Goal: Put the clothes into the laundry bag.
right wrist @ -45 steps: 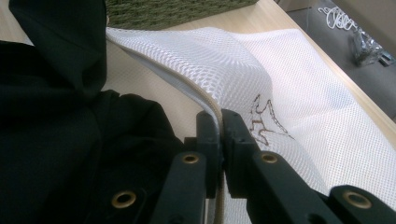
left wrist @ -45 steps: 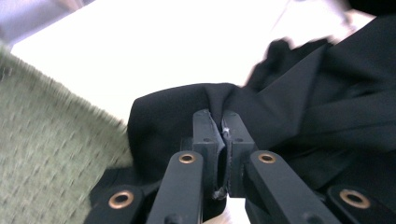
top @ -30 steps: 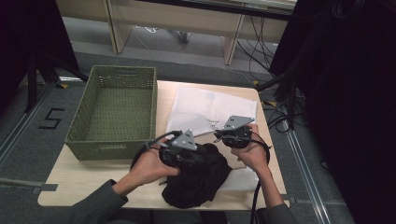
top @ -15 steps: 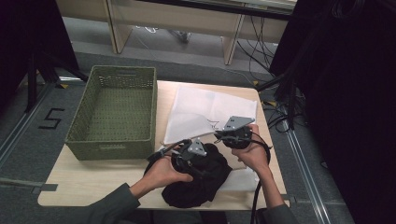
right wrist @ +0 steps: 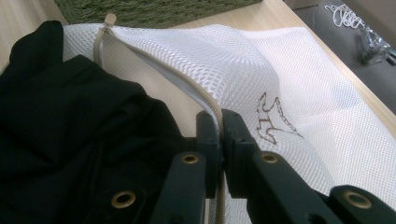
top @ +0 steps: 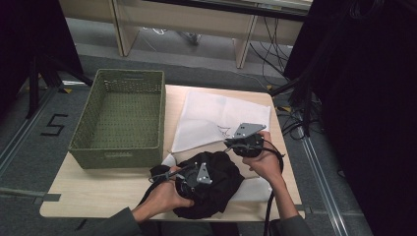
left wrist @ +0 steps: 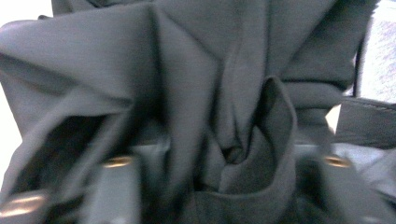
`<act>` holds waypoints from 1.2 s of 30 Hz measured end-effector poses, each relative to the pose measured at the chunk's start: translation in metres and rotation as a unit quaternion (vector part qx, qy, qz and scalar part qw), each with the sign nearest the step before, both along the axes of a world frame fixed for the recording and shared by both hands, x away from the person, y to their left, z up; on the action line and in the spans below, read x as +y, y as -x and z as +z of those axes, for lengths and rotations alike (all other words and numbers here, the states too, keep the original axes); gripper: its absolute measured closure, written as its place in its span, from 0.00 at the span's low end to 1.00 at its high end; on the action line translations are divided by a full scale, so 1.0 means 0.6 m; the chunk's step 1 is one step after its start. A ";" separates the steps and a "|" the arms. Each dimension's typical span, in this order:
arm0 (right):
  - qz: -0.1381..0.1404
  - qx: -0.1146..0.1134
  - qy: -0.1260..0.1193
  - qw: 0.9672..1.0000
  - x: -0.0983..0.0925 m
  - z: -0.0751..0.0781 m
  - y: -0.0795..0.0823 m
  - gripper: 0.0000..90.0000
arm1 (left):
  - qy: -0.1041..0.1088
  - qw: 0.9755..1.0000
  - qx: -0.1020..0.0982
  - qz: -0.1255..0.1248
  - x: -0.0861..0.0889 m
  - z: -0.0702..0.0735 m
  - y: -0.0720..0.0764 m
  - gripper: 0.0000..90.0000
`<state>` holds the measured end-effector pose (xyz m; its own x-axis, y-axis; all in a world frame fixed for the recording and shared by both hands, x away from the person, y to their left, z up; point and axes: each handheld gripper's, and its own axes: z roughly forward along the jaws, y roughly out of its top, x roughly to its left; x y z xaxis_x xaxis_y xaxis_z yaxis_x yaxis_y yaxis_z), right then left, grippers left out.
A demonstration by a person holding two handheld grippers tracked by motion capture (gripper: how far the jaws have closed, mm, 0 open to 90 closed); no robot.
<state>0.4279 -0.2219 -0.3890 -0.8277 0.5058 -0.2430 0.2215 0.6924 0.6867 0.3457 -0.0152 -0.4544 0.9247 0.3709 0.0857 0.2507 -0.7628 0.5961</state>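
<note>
A: The crumpled black cloth garment lies at the near edge of the pale wooden table, on the near part of the white mesh laundry bag. The green woven plastic basket stands to the far left, with nothing in it that I can make out.

B: So how much looks done?

A: Little, I'd judge. The work seems to be getting the garment into the bag, and most of the cloth sits in a heap outside the mesh. How much has passed the opening, I cannot tell.

B: And the tongs?

A: The right gripper is pressed together on the bag's zipper edge, holding the mouth up just right of the garment. The left gripper is pushed down into the black heap; its jaws have just been closing, with bunched folds between them in the left gripper view. Whether the pads pinch the cloth is unclear from the blur.

B: What is left?

A: Probably a firm grip on the cloth, feeding it in through the opening, then zipping up.
</note>
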 end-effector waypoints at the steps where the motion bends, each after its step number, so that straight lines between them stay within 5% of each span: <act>1: 0.000 0.000 0.000 1.000 0.000 0.000 0.000 0.97 | 0.000 1.000 0.002 0.002 -0.002 0.001 -0.005 0.59; 2: 0.001 -0.002 -0.001 1.000 0.000 0.001 0.001 0.97 | 0.007 1.000 0.003 0.006 -0.003 0.003 -0.008 0.74; 3: 0.001 -0.002 -0.001 1.000 -0.001 0.002 0.001 0.97 | 0.011 1.000 -0.004 0.008 -0.006 0.013 -0.011 0.77; 7: 0.001 -0.008 -0.006 1.000 -0.003 0.006 0.001 0.97 | 0.022 1.000 -0.012 0.018 -0.012 0.032 -0.021 0.81; 12: -0.006 -0.017 -0.018 1.000 -0.005 0.023 0.007 0.98 | 0.051 0.996 -0.028 0.064 -0.020 0.060 -0.072 0.81; 15: -0.005 -0.024 -0.019 1.000 -0.004 0.028 0.008 0.98 | 0.063 0.994 -0.019 0.085 -0.021 0.053 -0.093 0.81; 16: -0.008 -0.022 -0.021 1.000 -0.004 0.030 0.008 0.98 | 0.075 0.992 -0.008 0.104 -0.025 0.036 -0.111 0.81; 20: -0.010 -0.019 -0.017 1.000 -0.004 0.027 0.007 0.98 | 0.088 0.988 0.005 0.128 -0.027 0.010 -0.123 0.78; 22: -0.012 -0.012 -0.014 1.000 -0.007 0.021 0.004 0.98 | 0.103 0.986 0.010 0.129 -0.020 0.015 -0.118 0.69; 26: -0.014 -0.008 -0.015 1.000 -0.011 0.016 0.001 0.98 | 0.100 0.987 0.024 0.120 -0.004 0.037 -0.099 0.47; 32: -0.013 -0.009 -0.013 1.000 -0.010 0.016 0.001 0.98 | 0.136 0.983 0.036 0.119 0.020 0.072 -0.069 0.29; 36: -0.010 -0.009 -0.009 1.000 -0.007 0.014 0.001 0.98 | 0.110 0.988 0.035 0.099 0.026 0.073 -0.027 0.22</act>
